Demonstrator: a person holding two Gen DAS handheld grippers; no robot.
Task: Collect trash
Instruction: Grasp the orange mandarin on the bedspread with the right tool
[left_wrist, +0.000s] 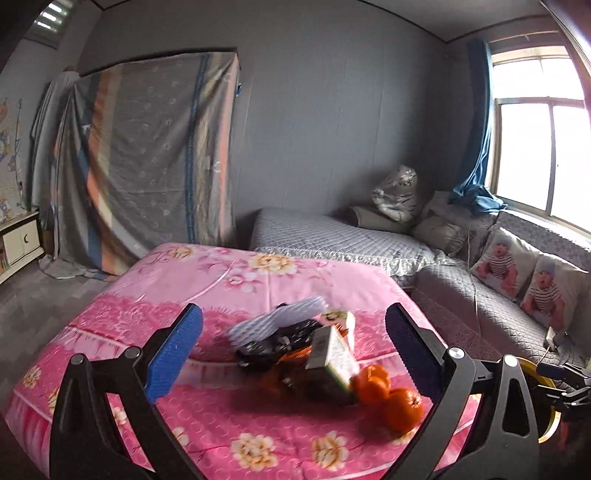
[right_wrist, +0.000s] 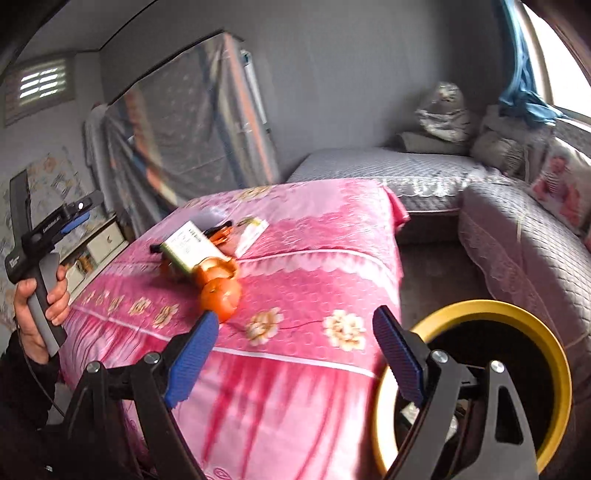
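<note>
A pile of trash lies on the pink floral cloth (left_wrist: 221, 424) of a table: a small carton (left_wrist: 330, 354), a white wrapper (left_wrist: 273, 323), dark scraps (left_wrist: 273, 345) and orange peel (left_wrist: 402, 408). My left gripper (left_wrist: 293, 350) is open and empty, its fingers on either side of the pile, short of it. In the right wrist view the carton (right_wrist: 186, 245) and the orange peel (right_wrist: 221, 295) lie ahead to the left. My right gripper (right_wrist: 295, 354) is open and empty above the table's near edge. A yellow-rimmed bin (right_wrist: 554, 354) stands to its right.
A grey quilted sofa (left_wrist: 480, 306) runs behind and right of the table, with baby-print cushions (left_wrist: 532, 280). A cloth-draped cabinet (left_wrist: 147, 166) stands at the back left. The left hand-held gripper (right_wrist: 40, 236) shows at the left of the right wrist view.
</note>
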